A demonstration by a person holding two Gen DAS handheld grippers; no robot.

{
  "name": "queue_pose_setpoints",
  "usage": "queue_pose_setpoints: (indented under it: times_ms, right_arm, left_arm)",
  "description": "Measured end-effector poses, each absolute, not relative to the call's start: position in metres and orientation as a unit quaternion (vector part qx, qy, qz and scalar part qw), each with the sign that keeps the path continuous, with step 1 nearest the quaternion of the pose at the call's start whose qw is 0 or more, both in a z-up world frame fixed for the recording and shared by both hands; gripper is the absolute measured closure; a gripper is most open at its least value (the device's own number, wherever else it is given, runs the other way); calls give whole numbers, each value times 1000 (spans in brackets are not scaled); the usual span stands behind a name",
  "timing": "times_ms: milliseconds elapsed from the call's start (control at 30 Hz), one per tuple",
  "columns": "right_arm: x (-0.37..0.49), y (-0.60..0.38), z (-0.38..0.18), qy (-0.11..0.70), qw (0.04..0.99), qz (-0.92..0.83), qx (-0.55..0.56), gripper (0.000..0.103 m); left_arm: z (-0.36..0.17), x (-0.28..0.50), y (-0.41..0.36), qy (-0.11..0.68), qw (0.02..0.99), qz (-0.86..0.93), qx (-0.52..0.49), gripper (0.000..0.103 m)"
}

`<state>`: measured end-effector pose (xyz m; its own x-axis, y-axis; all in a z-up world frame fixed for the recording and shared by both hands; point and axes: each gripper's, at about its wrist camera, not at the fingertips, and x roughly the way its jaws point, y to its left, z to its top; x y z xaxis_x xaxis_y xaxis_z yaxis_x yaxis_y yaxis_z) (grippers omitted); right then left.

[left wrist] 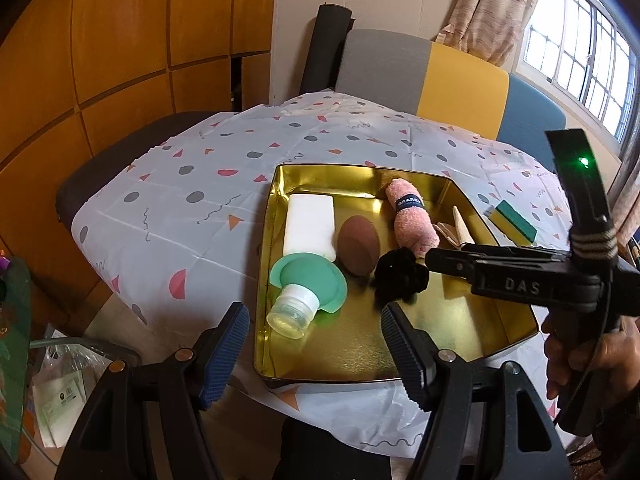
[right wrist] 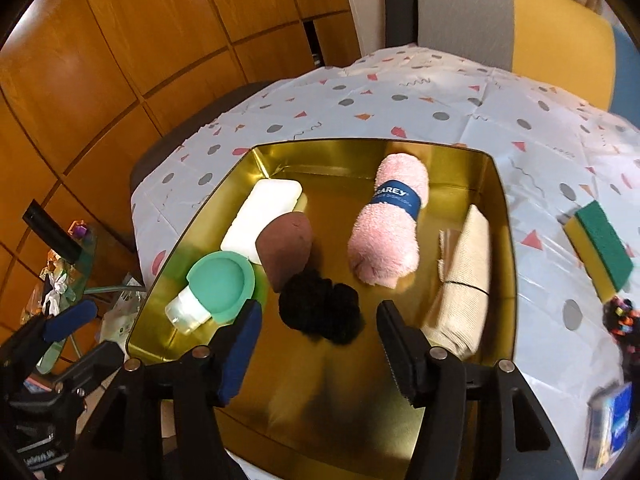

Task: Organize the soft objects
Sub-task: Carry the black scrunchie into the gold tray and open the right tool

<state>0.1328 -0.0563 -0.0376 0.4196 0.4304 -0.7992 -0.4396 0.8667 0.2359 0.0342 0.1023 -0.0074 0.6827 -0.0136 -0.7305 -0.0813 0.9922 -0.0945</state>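
Left wrist view: our left gripper (left wrist: 314, 354) spread, empty, at the tray's (left wrist: 516, 316) near rim; ahead of it bottle (left wrist: 304, 292), sponge (left wrist: 312, 226), brown puff (left wrist: 357, 246), scrunchie (left wrist: 400, 274), pink towel (left wrist: 414, 220). Right wrist view: our right gripper (right wrist: 318, 354) spread, empty, scrunchie (right wrist: 320, 312) just ahead; beige cloth (right wrist: 464, 276) to its right, scourer (right wrist: 600, 250) outside the tray (right wrist: 510, 240).

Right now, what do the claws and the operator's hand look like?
Both claws, left claw and right claw, are black plastic frames with silver rivets and ribbed blue pads. The right claw's body reads "DAS", carries a green LED and striped cord wrap. The right hand is bare.
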Motion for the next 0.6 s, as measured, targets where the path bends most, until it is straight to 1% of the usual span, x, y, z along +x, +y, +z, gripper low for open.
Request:
queue_pose_setpoints:
  times_ms: [267, 600]
  right_arm:
    - [115, -75, -28, 449, 858, 249, -4, 41]
    - [99, -108, -9, 415, 881, 225, -4, 33]
  left_arm:
    - [-6, 33, 91, 400, 915, 9, -46, 33]
    - [-2, 33, 73, 398, 917, -5, -26, 33]
